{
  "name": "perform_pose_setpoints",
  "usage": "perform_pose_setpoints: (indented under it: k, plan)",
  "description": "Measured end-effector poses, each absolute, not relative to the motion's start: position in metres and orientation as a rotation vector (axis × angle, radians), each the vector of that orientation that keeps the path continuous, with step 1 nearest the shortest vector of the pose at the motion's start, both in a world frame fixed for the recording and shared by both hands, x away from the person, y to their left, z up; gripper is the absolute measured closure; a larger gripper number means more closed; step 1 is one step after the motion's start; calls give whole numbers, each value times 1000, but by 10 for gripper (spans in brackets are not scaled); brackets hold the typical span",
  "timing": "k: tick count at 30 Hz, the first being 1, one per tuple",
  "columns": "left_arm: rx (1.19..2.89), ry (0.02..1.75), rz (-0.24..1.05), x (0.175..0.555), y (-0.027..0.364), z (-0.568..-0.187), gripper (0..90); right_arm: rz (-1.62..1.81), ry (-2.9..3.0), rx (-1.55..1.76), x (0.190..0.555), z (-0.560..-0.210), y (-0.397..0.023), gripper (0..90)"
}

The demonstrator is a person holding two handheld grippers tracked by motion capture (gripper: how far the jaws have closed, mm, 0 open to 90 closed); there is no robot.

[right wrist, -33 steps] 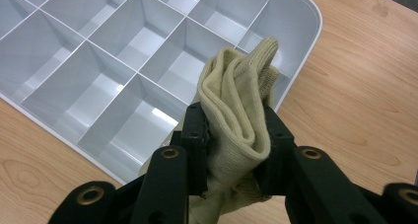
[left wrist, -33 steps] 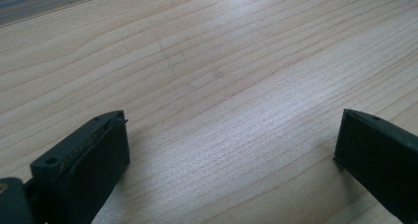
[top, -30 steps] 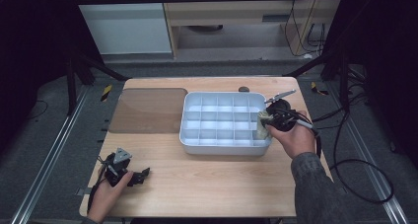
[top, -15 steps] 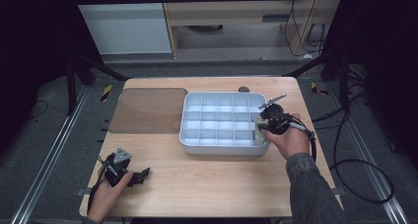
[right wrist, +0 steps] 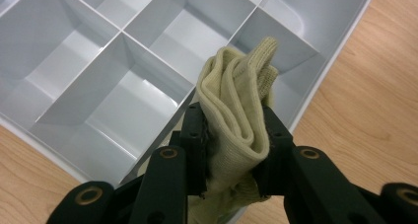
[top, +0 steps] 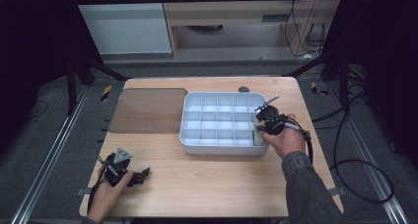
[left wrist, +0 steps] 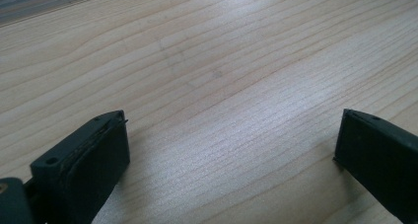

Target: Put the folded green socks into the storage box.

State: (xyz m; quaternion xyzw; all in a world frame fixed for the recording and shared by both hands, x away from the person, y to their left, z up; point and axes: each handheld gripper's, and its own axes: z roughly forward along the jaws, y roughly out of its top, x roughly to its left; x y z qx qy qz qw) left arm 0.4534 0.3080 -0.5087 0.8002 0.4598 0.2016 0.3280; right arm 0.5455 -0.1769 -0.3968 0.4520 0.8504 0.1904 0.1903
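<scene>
Two tools: right tool (right wrist: 231, 150) clenches folded cloth (right wrist: 239, 115) over tray (top: 190, 140); left tool (top: 140, 177) rests released.

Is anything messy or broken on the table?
Nothing stands out. The right gripper holds a folded yellowish sock over a corner compartment of the grey divided tray. The tray sits square on the table; its visible compartments look bare.
</scene>
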Motion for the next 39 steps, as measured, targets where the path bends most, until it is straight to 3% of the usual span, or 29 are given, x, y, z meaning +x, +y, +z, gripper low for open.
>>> perform_pose_setpoints:
  k: [39]
  plan:
    - [2096,1206,529,454,307,-509,0,412,2411,1219,550,-419,-168,709]
